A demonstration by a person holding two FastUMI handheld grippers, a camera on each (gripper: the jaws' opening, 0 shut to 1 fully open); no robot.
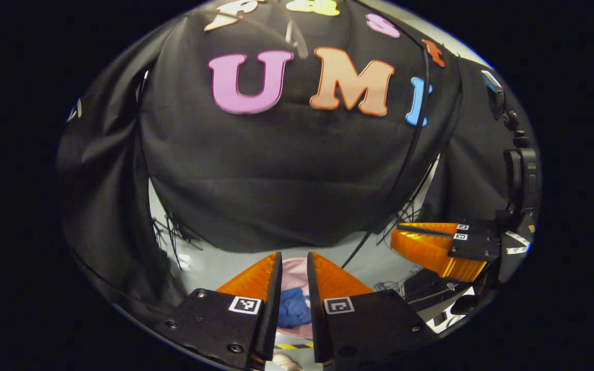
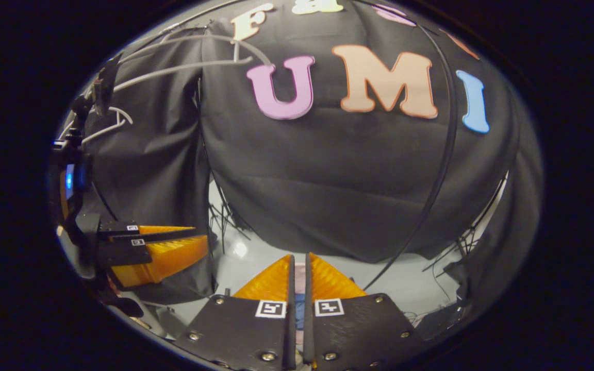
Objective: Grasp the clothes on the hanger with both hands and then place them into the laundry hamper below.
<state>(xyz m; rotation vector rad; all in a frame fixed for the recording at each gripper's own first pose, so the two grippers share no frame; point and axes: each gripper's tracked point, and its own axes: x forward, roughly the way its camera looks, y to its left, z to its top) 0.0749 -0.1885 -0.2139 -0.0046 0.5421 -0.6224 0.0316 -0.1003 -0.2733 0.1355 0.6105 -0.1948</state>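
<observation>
Far below, a blue garment [image 1: 293, 306] lies bunched inside the pink laundry hamper [image 1: 293, 273], seen through the gap of my left gripper [image 1: 294, 255]. That gripper hangs well above the hamper, its fingers a small way apart with nothing between them. My right gripper [image 2: 299, 256] is shut to a thin slit and holds nothing. It also shows in the left gripper view at the right [image 1: 395, 234], level with the left one. A bare white hanger [image 2: 109, 126] hangs at the upper left of the right gripper view, beside my left gripper [image 2: 199, 234].
Grey rails [image 2: 183, 67] run above the hanger. A black cable [image 1: 415, 139] hangs down the cloth wall to the pale floor [image 1: 214, 268]. Loose wires [image 1: 173, 237] lie at the wall's foot, and striped tape [image 1: 289, 346] marks the floor near the hamper.
</observation>
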